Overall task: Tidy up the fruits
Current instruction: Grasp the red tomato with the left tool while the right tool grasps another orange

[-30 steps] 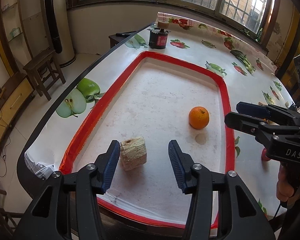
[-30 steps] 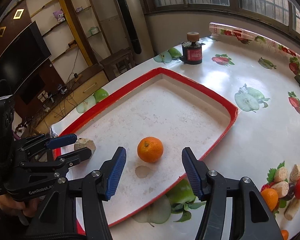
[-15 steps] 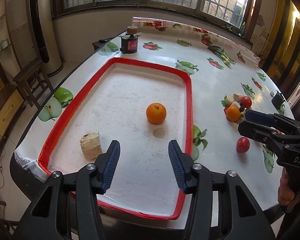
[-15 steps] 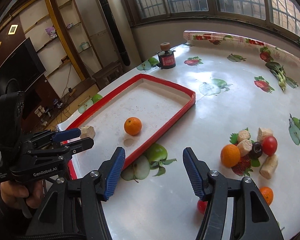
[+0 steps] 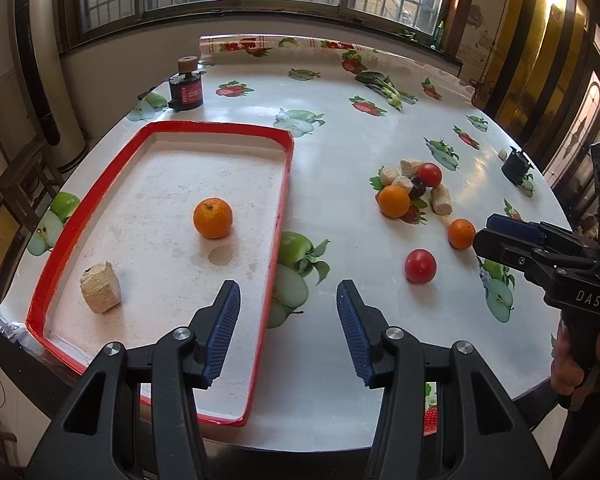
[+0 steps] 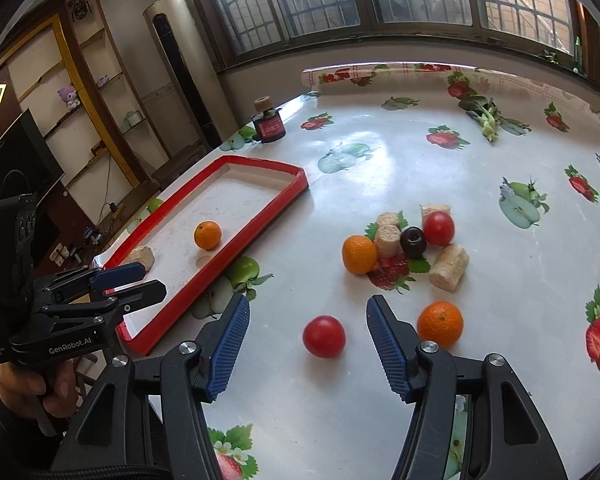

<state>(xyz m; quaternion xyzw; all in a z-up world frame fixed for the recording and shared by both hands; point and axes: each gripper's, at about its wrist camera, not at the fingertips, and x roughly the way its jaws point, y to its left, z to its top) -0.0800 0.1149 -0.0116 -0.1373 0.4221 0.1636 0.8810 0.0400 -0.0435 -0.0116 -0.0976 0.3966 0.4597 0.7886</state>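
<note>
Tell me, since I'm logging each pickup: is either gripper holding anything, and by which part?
Nothing is held. The left gripper and right gripper are both open and empty.

Red-rimmed rectangular tray [image 5: 287,184] sits left on the fruit-print tablecloth [image 5: 340,128], holding round orange [image 5: 213,218] and cut corn-cob chunk [image 5: 100,293]; loose round tomato [image 5: 420,266] lies right of it

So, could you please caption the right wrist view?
Open right claw above a red tomato; one orange in the red tray.
</note>
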